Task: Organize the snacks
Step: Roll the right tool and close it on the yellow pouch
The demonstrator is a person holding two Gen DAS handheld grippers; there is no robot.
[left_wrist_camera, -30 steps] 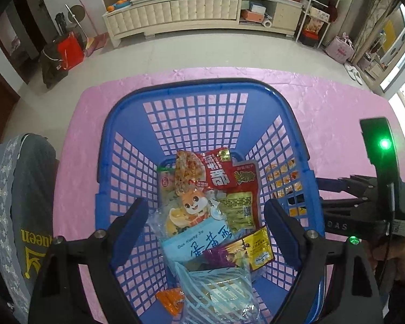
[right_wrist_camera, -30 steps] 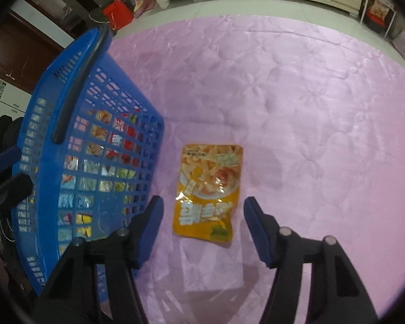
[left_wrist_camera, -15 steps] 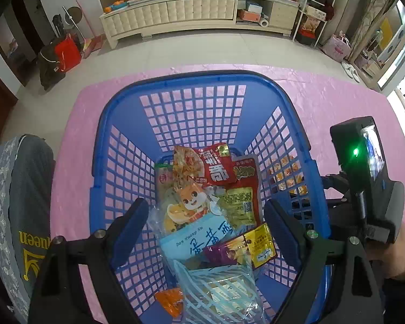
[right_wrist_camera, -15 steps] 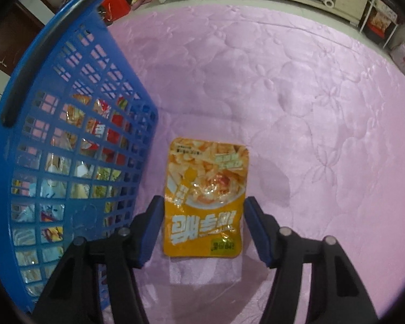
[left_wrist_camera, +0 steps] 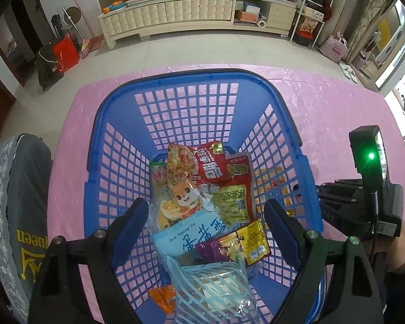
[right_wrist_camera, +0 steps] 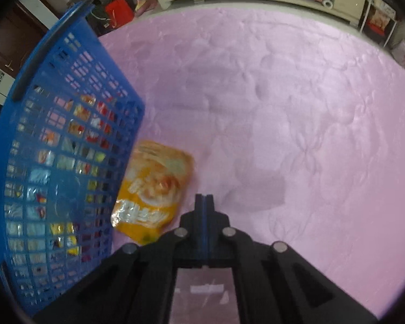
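On the left side of the pink tablecloth [right_wrist_camera: 283, 102] stands the blue basket [left_wrist_camera: 186, 108], and the left gripper [left_wrist_camera: 205, 221] hangs right over it, fingers spread wide apart, nothing between them. Down in the basket there's a heap of snacks: a red packet [left_wrist_camera: 210, 167] toward the far wall, a fox-print bag [left_wrist_camera: 183, 202] in front of it, a light blue packet [left_wrist_camera: 191, 235] nearer, a small yellow sachet [left_wrist_camera: 253, 240] by the right wall, and a clear striped bag [left_wrist_camera: 210, 289] at the near end. Moving right, just outside the basket's right wall, an orange snack pouch [right_wrist_camera: 154, 189] lies flat on the tablecloth, its left edge tucked against the mesh. Right of that comes the right gripper [right_wrist_camera: 204, 202], fingers pressed together with nothing visibly between them, tips low over the cloth just beside the pouch's lower right corner. The rest of the tablecloth runs out to the right edge.
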